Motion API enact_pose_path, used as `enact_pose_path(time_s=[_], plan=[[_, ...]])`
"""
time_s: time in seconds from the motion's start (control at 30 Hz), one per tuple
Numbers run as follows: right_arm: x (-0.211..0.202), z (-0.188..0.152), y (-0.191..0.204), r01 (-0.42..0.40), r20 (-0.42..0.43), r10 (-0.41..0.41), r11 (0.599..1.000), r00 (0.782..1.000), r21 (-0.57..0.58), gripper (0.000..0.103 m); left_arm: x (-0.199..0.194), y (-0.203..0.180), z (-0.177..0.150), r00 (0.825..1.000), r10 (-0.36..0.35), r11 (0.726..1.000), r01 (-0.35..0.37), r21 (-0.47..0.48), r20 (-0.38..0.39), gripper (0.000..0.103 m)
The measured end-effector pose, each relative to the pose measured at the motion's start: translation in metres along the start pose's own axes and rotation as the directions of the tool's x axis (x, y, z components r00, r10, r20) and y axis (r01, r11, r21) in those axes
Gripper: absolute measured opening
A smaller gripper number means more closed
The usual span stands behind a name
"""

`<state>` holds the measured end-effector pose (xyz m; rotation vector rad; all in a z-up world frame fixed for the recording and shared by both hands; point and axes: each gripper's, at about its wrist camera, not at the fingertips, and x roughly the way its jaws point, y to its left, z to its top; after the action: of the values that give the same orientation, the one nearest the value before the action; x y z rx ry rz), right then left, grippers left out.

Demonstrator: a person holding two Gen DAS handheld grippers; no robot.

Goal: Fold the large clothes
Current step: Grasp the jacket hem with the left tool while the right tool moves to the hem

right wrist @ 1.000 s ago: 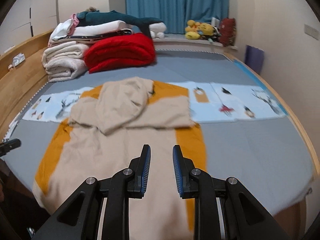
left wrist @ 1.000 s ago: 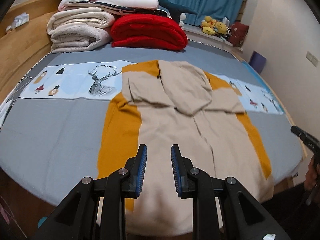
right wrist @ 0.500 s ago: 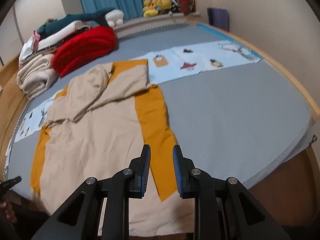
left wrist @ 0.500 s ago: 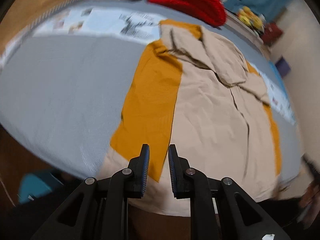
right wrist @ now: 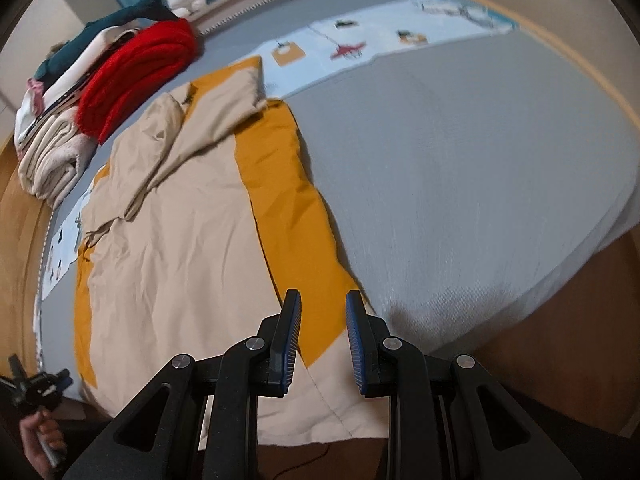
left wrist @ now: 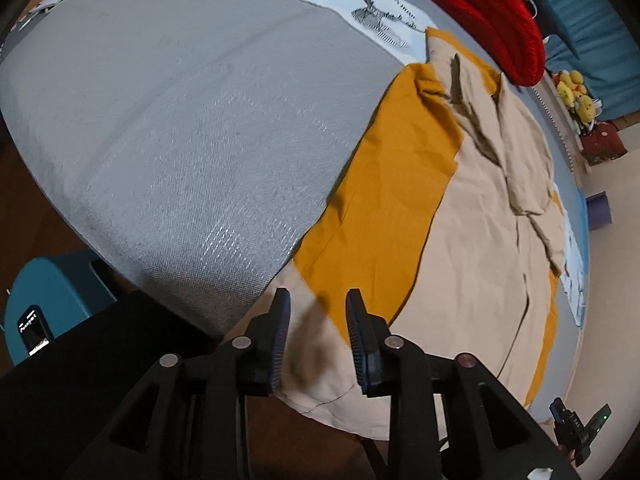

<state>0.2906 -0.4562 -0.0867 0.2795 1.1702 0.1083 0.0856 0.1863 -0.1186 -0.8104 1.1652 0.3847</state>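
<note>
A large beige garment (left wrist: 476, 240) with mustard-yellow side panels (left wrist: 380, 200) lies flat on the grey bed, its sleeves folded across the chest. Its hem hangs over the near bed edge. My left gripper (left wrist: 318, 312) is open and empty just above the hem's left corner. In the right wrist view the same garment (right wrist: 180, 240) fills the left half, with a mustard panel (right wrist: 288, 208). My right gripper (right wrist: 323, 310) is open and empty above the hem's right corner.
The grey bedsheet (left wrist: 160, 120) spreads wide on both sides (right wrist: 460, 160). A red blanket (right wrist: 136, 56) and folded beige blankets (right wrist: 52, 156) are stacked at the headboard. A teal stool (left wrist: 44, 300) stands on the floor by the bed. Yellow plush toys (left wrist: 576, 92) sit far back.
Both grippers have dropped and moved outward to the hem's two near corners. The left jaws have opened a little wider. The garment has not moved.
</note>
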Motion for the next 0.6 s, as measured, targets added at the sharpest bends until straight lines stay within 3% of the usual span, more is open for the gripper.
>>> enact_pose_path(time_s=[0.27, 0.6], plan=[[0.021, -0.005, 0.001, 0.036, -0.083, -0.037, 0.999, 0.996, -0.014, 0.025, 0.012, 0.002, 0.004, 0.996, 0.084, 0.996, -0.084, 0.024, -0.008, 0.033], [0.056, -0.006, -0.013, 0.124, -0.183, -0.120, 0.992, 0.976, 0.013, 0.026, 0.030, 0.009, 0.005, 0.987, 0.151, 0.987, -0.148, 0.056, -0.062, 0.035]])
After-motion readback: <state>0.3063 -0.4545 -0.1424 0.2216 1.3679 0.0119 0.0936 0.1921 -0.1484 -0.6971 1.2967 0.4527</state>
